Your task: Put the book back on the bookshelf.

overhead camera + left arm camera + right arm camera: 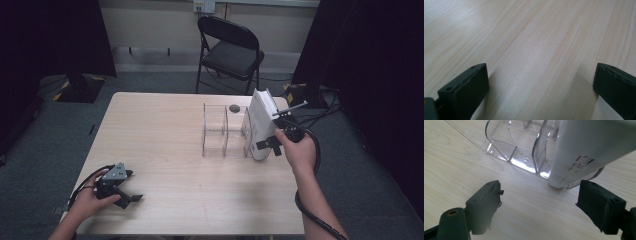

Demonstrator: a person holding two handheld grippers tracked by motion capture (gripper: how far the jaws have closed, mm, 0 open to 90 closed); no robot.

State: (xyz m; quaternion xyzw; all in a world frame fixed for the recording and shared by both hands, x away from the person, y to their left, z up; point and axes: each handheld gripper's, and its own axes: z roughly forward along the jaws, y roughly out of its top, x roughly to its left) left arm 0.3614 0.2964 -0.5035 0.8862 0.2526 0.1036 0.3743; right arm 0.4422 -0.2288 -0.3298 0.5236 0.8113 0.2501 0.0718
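Note:
A clear plastic rack (pixel 222 132) with upright dividers stands right of the table's middle. A white book (pixel 262 125) is upright at the rack's right end, in the last slot. In the right gripper view the book (pixel 584 152) shows red characters on its spine, with the clear rack (pixel 519 147) to its left. My right gripper (pixel 270 145) is just in front of the book's lower edge. Its jaws stand open (pixel 539 190), a little short of the book and not touching it. My left gripper (pixel 131 186) rests at the front left, open (pixel 541 72) over bare wood.
A small dark round thing (pixel 234 107) lies on the table (pixel 160 130) behind the rack. A black folding chair (pixel 230 47) stands beyond the far edge. The right gripper's cable (pixel 312 150) loops off the right side.

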